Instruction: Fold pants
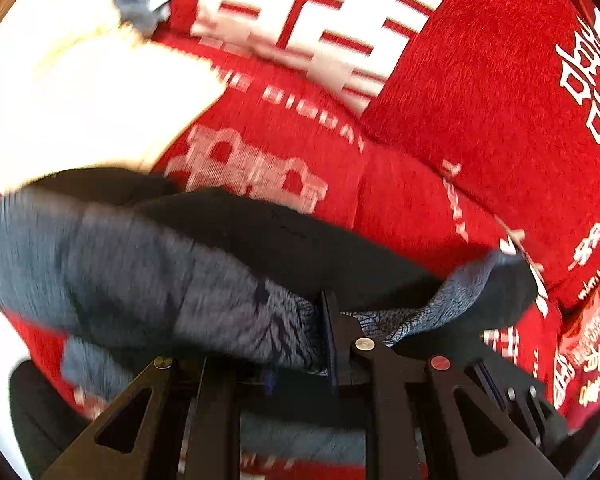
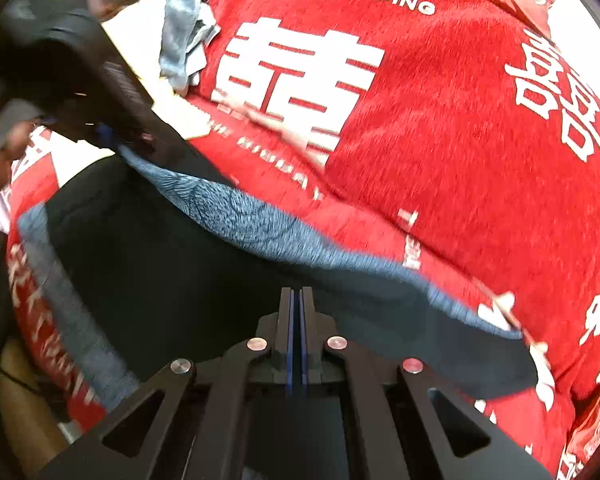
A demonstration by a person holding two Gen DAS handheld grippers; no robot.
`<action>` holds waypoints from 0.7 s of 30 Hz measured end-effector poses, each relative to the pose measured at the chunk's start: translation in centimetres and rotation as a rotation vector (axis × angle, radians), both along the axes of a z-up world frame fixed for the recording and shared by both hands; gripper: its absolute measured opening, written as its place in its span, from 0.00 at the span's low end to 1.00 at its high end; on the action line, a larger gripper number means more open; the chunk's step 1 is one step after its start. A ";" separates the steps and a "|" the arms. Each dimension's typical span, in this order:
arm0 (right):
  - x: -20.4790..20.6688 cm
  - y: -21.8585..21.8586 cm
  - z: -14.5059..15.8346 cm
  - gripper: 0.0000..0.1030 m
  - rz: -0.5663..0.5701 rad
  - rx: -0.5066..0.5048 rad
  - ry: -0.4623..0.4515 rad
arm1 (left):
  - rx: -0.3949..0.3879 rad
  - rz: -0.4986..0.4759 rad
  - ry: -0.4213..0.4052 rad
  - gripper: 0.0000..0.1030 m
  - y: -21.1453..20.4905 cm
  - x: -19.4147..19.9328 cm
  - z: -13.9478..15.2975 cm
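Pants (image 2: 172, 248) clamped in both hand-held grippers, left (image 1: 328, 320) and right (image 2: 297, 300), over red blanket (image 2: 440, 120).

Left wrist view: rides left gripper (image 1: 327, 344), faces 12 o'clock, very near dark fleece-lined pants (image 1: 300, 248). Right wrist view: rides right gripper (image 2: 297, 320), same heading, equally near. Shared: pants, red white-lettered cloth (image 1: 480, 80) (image 2: 440, 120); left gripper at 10 o'clock (image 2: 112, 136).

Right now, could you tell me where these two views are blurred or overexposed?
Left wrist view: the pants smear with motion blur at left, and the white cloth is blown out. Right wrist view: the pants' grey edge is streaked, while the red blanket lettering stays fairly sharp.
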State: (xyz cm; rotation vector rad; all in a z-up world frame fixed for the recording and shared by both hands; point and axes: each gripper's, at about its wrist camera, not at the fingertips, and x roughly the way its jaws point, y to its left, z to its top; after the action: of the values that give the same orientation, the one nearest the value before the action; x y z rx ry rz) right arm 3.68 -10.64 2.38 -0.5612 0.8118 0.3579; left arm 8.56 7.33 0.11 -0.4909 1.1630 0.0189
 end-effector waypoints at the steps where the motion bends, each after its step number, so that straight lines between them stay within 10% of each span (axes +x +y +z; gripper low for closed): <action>1: -0.5 0.0 -0.5 0.02 0.000 0.004 0.026 | -0.010 0.006 0.007 0.19 -0.3 -0.6 -0.5; 6: -1.5 -0.6 -0.9 0.15 -0.035 0.142 0.177 | -0.076 0.036 0.108 0.19 0.4 -2.2 -4.6; 8: -0.5 -1.7 -0.6 0.77 -0.135 0.203 0.204 | -0.078 0.038 0.106 0.19 0.2 -2.2 -4.8; 9: 0.0 -2.5 -0.2 0.88 -0.189 0.244 0.196 | -0.071 0.036 0.100 0.19 0.1 -2.3 -4.6; 14: 5.2 -7.4 0.4 0.91 -0.553 0.508 0.251 | -0.070 0.029 0.096 0.19 0.1 -2.4 -4.7; 19: 10.1 -8.0 -3.0 0.91 -0.860 0.424 0.317 | -0.056 0.017 0.093 0.19 0.2 -2.8 -4.6; 21: 10.9 -7.2 -4.2 0.69 -0.880 0.318 0.314 | -0.056 0.005 0.091 0.19 0.2 -2.9 -4.4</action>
State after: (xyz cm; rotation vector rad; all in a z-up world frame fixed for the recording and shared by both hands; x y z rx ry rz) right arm 14.58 -17.82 -1.82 0.1821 1.1912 -0.2459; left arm 5.65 7.50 -4.30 -0.5473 1.2540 0.0132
